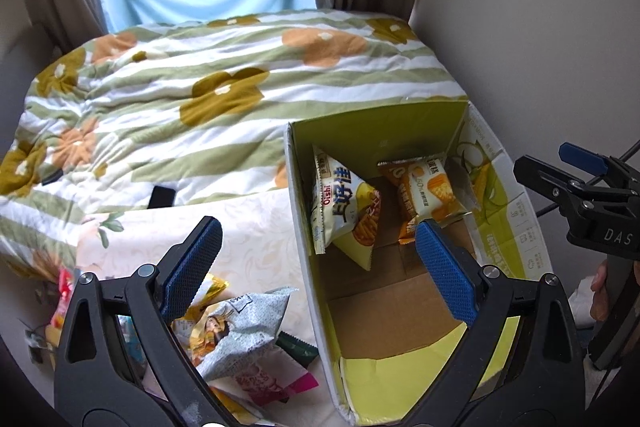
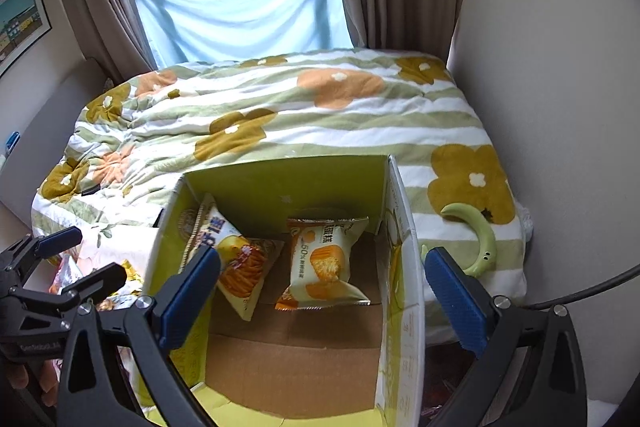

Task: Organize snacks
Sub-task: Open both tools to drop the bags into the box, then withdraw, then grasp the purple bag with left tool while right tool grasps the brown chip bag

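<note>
Both wrist cameras are looking steeply down from close above, toward the window, sharing the open cardboard box (image 1: 400, 307) (image 2: 288, 359) and the bed (image 1: 200, 99) (image 2: 280, 131) behind.

An open box (image 2: 400, 267) stands on the bed (image 2: 280, 131), straight ahead of the right gripper (image 2: 322, 289), whose jaws straddle its right wall. In it, two snack packets lean at the far end: the chips packet (image 2: 240, 267) by the left wall, the cake packet (image 2: 324, 263) to its right. The left gripper (image 1: 316, 263) hangs over the box's left wall; a heap of snacks (image 1: 236, 331) lies beneath its left jaw, outside the box. A curved gadget (image 2: 476, 239) lies right of the box
</note>
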The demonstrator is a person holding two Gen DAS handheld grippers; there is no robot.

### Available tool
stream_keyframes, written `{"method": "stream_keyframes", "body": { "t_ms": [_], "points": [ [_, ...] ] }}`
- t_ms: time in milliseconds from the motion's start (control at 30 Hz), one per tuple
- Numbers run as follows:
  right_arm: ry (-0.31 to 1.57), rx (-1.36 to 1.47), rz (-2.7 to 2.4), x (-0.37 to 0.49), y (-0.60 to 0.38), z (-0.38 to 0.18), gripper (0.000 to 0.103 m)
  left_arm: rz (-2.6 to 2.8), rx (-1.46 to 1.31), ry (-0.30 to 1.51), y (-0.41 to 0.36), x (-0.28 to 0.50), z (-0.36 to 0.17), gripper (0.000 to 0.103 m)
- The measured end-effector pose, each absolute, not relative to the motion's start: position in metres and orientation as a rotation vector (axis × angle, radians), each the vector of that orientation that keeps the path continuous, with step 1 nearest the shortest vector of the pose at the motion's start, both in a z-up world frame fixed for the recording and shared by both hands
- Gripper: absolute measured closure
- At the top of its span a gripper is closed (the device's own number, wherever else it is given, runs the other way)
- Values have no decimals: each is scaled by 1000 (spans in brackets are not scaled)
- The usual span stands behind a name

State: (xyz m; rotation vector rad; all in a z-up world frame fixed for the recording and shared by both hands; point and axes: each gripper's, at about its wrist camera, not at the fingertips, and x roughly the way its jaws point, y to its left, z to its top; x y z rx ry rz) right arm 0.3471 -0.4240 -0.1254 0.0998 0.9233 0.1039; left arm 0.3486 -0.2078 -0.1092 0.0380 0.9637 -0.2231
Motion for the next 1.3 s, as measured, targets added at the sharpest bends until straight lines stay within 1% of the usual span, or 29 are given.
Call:
{"method": "stream_keyframes", "body": {
  "t_ms": [333,567,800,967,1300],
  "points": [
    [851,118,131,275,-425,-85,1,-200,13,811,-204,269,-56,6],
    [775,47,109,216,-423,-67,1,-139,16,753,-197,204,-42,6],
    [752,51,190,173,-414,-68,1,-53,4,746,-170,138,-42,6],
    [750,59,260,154,-395,-73,1,14,-26,764,-132,100,-50,6],
    [802,101,356,139,-329,-105,1,66,-64,849,-49,72,-88,6]
  ]
}}
